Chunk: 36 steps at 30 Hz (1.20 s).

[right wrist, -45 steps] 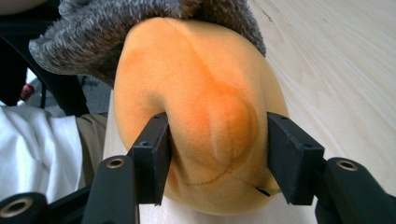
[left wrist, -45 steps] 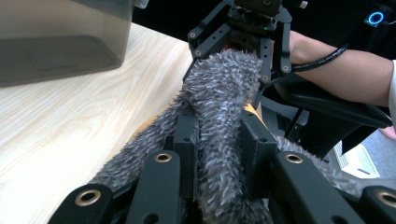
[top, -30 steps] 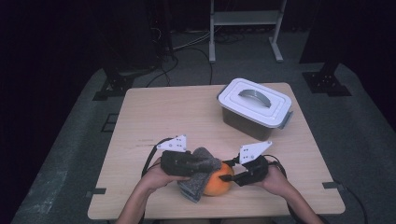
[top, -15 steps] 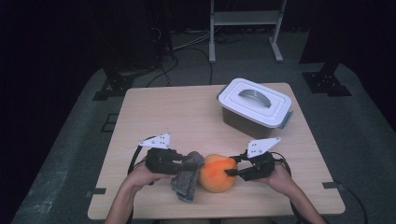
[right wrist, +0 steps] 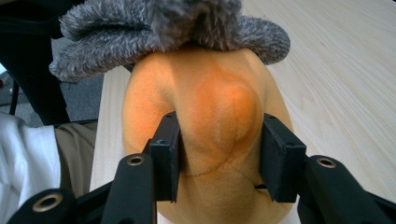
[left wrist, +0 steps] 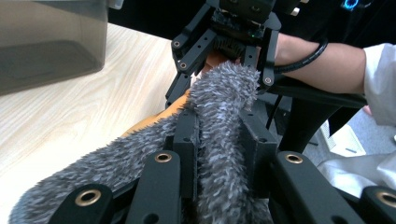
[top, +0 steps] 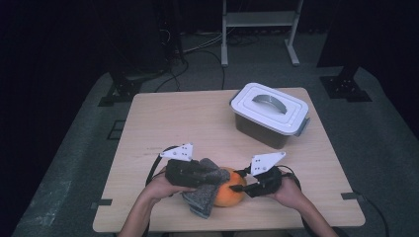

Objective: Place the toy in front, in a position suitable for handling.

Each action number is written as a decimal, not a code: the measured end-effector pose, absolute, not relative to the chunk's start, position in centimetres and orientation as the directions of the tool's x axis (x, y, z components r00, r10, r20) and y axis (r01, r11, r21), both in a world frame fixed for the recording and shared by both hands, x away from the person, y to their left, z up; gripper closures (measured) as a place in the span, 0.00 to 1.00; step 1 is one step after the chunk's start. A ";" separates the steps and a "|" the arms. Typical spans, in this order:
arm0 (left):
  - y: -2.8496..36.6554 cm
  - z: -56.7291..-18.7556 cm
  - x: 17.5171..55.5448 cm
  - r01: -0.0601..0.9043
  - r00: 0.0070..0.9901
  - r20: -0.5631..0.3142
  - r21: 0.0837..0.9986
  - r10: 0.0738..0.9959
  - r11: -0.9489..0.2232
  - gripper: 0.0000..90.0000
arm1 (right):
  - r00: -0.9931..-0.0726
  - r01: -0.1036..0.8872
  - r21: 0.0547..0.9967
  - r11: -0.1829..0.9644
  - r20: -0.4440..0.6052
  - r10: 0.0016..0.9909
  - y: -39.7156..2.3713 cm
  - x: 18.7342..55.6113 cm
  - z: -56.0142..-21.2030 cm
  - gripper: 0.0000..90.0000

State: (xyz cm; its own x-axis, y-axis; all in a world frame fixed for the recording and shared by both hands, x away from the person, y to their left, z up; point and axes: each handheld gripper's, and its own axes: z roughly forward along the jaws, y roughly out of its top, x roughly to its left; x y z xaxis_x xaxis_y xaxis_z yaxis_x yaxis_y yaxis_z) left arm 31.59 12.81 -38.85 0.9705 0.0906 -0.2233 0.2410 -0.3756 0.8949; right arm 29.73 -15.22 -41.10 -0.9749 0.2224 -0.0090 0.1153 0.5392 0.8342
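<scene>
Near the table's (top: 197, 118) front edge, the left gripper (top: 210, 174) (clamping the grey cloth (top: 201, 200)) drapes it over the orange plush ball (top: 228, 193); opposite, the right gripper (top: 240, 186) has just been closing and pinches the ball.

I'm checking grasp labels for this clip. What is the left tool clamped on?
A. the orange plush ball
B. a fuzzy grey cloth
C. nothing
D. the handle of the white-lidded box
B: in the left gripper view the left tool has its jaws pinched on the fuzzy grey cloth, which drapes over the orange plush ball held by the right tool.
</scene>
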 end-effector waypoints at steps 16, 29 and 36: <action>12.0 -38.6 31.5 0.226 0.973 -0.190 0.883 0.128 -0.410 0.79 | -0.983 0.052 0.825 0.563 -0.057 0.174 -13.6 28.6 -41.1 0.61; 13.9 -39.0 32.0 0.271 0.962 -0.235 0.894 0.141 -0.357 0.79 | -0.973 0.147 0.848 0.510 0.030 0.231 -16.8 30.6 -41.4 0.61; 13.0 -39.6 32.0 0.281 0.960 -0.255 0.888 0.119 -0.364 0.79 | -0.975 0.160 0.832 0.530 0.049 0.218 -17.0 30.6 -41.1 0.51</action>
